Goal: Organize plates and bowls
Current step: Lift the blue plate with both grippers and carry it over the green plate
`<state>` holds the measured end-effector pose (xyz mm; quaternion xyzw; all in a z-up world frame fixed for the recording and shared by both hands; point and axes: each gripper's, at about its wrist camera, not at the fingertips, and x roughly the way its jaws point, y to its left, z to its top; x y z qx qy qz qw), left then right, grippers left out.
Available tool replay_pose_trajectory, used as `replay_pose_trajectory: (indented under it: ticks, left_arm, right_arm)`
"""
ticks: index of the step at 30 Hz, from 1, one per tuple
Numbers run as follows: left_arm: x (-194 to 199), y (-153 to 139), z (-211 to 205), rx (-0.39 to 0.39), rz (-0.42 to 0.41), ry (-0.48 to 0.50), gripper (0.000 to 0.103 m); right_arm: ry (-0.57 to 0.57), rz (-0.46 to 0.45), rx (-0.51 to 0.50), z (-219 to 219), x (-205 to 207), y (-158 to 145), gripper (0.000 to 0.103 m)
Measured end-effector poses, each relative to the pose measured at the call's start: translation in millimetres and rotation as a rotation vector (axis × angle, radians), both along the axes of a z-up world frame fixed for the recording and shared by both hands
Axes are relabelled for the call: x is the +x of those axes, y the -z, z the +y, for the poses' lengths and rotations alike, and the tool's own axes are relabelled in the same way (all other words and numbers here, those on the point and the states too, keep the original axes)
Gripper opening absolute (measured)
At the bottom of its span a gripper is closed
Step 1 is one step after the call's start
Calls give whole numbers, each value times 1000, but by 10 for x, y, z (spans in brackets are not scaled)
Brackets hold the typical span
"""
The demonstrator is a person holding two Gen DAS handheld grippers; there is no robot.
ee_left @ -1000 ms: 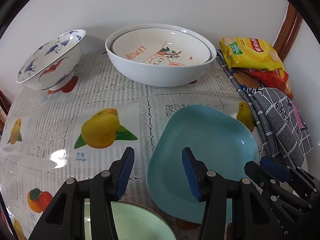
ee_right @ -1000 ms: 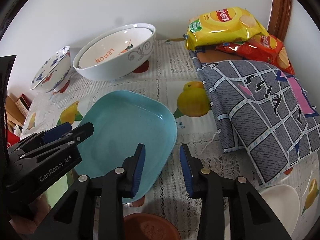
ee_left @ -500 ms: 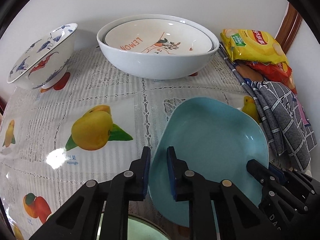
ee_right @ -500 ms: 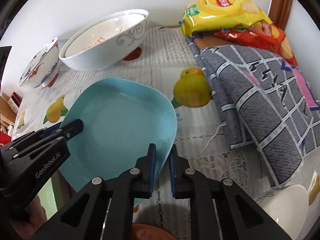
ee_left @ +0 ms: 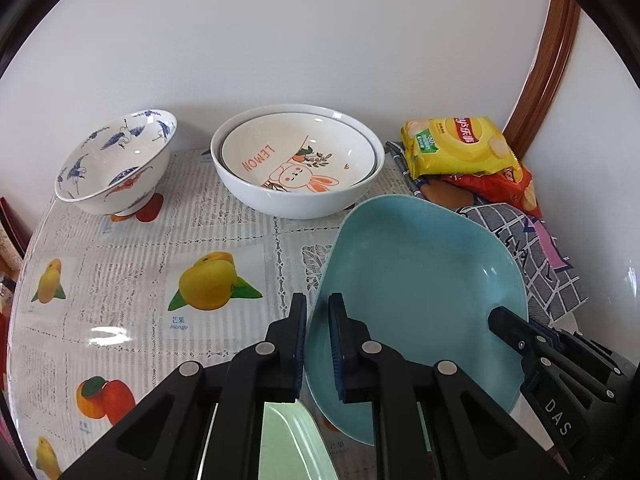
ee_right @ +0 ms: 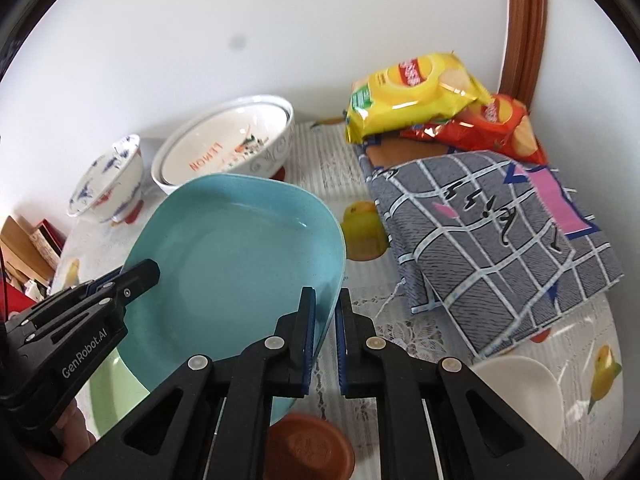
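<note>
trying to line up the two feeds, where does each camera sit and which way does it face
Left wrist: on the left gripper, looking forward and down at the blue plate clamped at its left rim; right gripper at lower right.
Right wrist: on the right gripper, looking forward and down, clamped on the plate's right rim; left gripper at left.
Shared: plate, lemon bowl, crane bowl, yellow chip bag.

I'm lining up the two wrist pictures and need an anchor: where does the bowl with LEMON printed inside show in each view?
Left wrist view: the LEMON bowl sits top centre, nested in a larger white bowl, by the wall.
Right wrist view: the LEMON bowl is upper left, partly behind the blue plate.
Shared landmark: the yellow chip bag, to the right of the bowl in both.
</note>
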<state>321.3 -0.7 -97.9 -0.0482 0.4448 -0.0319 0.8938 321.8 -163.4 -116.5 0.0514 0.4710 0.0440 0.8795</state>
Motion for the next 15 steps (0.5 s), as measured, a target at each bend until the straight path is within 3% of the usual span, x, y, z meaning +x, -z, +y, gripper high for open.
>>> replay_pose_trajectory:
  ticks: [8, 15]
  left_arm:
    - [-526, -395, -41, -14, -62, 16, 11]
    - [-937, -558, -53, -26, -88, 10, 11]
  right_arm:
    - [10, -71, 40, -129, -506, -489, 9]
    - [30, -103, 58, -186, -897, -705, 8]
